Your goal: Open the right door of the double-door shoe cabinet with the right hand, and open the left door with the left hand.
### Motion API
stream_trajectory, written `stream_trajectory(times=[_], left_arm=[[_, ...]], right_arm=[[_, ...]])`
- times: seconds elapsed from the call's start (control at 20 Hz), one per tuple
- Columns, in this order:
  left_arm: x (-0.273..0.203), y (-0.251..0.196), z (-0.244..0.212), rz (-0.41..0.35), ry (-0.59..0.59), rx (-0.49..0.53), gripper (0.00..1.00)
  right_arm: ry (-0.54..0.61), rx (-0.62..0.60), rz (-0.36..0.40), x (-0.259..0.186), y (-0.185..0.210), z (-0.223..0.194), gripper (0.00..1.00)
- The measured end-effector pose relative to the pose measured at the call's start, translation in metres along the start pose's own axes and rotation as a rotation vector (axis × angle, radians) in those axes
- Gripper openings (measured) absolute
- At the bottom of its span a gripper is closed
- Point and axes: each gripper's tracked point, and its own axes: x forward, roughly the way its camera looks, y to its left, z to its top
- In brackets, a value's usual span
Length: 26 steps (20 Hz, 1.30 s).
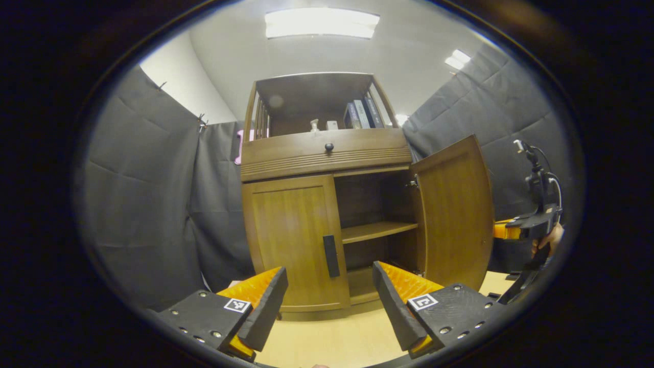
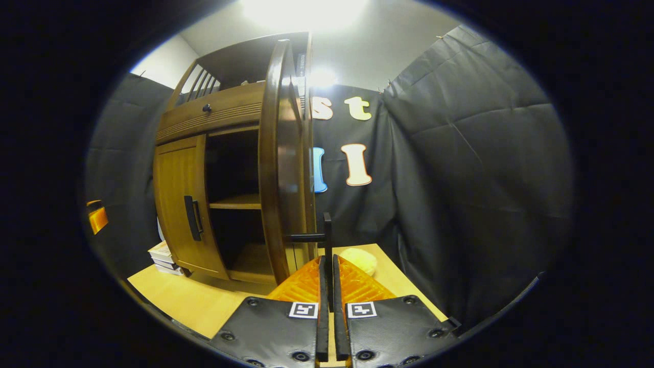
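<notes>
Wooden shoe cabinet (image 1: 327,153) stands on a light wood floor (image 1: 332,337), dark cloth walls around it. Cabinet's right door (image 1: 452,214) is swung wide open, showing an inner shelf (image 1: 378,231) and dark compartments above and below it. Left door (image 1: 294,240) sits flush and closed, its dark vertical handle (image 1: 331,255) near the inner edge. Above the doors a drawer with a small round knob (image 1: 329,147), and over that an open top shelf with a few books (image 1: 363,113) at its right. Left gripper (image 1: 329,291) is in front of the cabinet, fingers spread wide apart, nothing between them, lined up roughly with the left door handle but not touching it. In the right gripper view the right gripper (image 2: 328,266) has its fingers pressed together on the dark handle (image 2: 327,235) of the open right door (image 2: 283,163), which is seen edge-on. A pale round object (image 2: 359,259) lies on the floor just beyond that door. Seen from the left gripper view, the right gripper (image 1: 531,225) with a hand (image 1: 549,240) on it sits just past the right door's outer edge.
</notes>
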Motion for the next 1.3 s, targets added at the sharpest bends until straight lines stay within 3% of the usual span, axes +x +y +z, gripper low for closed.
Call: stream_trajectory(times=[0.1, 0.2, 0.3, 0.5, 0.55, 1.3], left_arm=[[0.010, -0.004, -0.004, -0.012, 0.007, -0.007, 0.99], [0.020, -0.008, -0.009, -0.022, 0.017, -0.013, 0.99], [0.030, -0.007, -0.012, -0.029, 0.017, -0.018, 0.99], [0.059, -0.002, -0.018, -0.029, 0.002, -0.024, 0.99], [0.067, 0.000, -0.019, -0.026, -0.004, -0.023, 0.99], [0.190, 0.011, -0.056, 0.005, 0.003, -0.043, 0.99]], right_arm=[[-0.013, 0.029, -0.007, -0.010, -0.008, 0.007, 0.00], [-0.031, 0.047, -0.006, -0.020, -0.012, 0.013, 0.19], [-0.060, 0.035, -0.017, -0.032, -0.017, 0.019, 0.20], [-0.110, -0.002, -0.039, -0.059, -0.021, 0.035, 0.96], [-0.117, -0.011, -0.048, -0.066, -0.020, 0.036, 0.92], [-0.093, -0.019, -0.201, -0.132, -0.038, 0.023, 0.95]])
